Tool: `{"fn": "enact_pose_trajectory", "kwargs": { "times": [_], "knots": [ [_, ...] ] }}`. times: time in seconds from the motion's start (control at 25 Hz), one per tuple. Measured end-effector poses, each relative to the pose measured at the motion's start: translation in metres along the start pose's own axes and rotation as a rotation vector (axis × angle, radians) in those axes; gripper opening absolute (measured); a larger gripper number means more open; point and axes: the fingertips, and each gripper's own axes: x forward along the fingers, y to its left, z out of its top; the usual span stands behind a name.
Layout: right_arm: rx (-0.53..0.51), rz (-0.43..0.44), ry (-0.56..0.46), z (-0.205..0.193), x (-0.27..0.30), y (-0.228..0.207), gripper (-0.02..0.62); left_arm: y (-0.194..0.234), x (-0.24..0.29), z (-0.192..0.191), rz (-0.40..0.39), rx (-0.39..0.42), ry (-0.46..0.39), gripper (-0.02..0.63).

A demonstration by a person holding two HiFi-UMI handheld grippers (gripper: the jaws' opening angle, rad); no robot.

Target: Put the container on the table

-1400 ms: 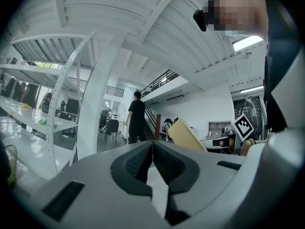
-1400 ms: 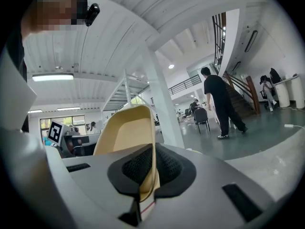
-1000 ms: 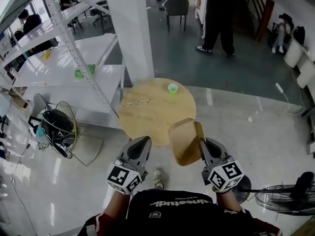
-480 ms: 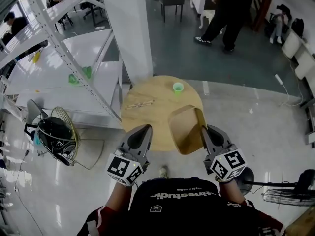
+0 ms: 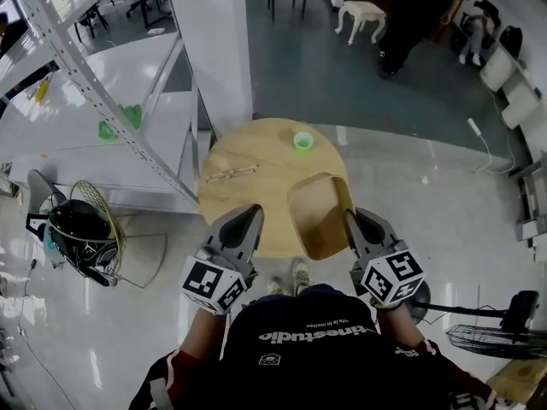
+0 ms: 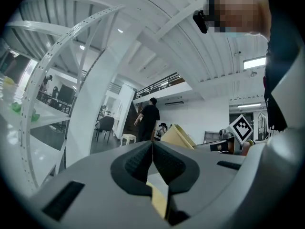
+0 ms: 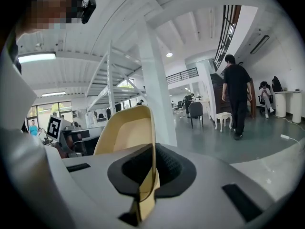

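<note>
A person's right tool is clenched on the thin wall of a tan container, which stands tipped on edge with its hollow side turned toward the left tool. The container hangs over the near right edge of a round wooden tabletop; whether it touches the wood cannot be told. The left tool, just beside it, is clenched with nothing between its tips. In the right gripper view the container's rim rises straight out of the pinched tool. A green cup sits at the tabletop's far edge and a pair of thin sticks lies near the left edge, both well apart from the container. A white pillar and metal shelving stand behind the tabletop, and a fan lies on the floor to the left.
</note>
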Motion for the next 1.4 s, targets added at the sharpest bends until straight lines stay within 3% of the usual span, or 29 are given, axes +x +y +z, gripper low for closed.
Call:
{"fn": "enact_pose_trajectory", "kwargs": {
  "times": [0.2, 0.52, 0.76, 1.4],
  "knots": [
    [0.016, -0.007, 0.026, 0.0, 0.014, -0.024, 0.025, -0.005, 0.026, 0.003, -0.009, 0.039, -0.008, 0.025],
    [0.134, -0.066, 0.149, -0.041, 0.051, -0.092, 0.025, -0.015, 0.07, 0.003, -0.031, 0.079, -0.013, 0.025],
    [0.259, -0.16, 0.253, -0.104, 0.08, -0.153, 0.025, -0.022, 0.098, -0.002, -0.04, 0.073, -0.008, 0.025],
    [0.367, -0.362, 0.46, -0.261, 0.142, -0.234, 0.025, -0.034, 0.119, -0.024, -0.039, 0.071, 0.05, 0.025]
  ]
}}
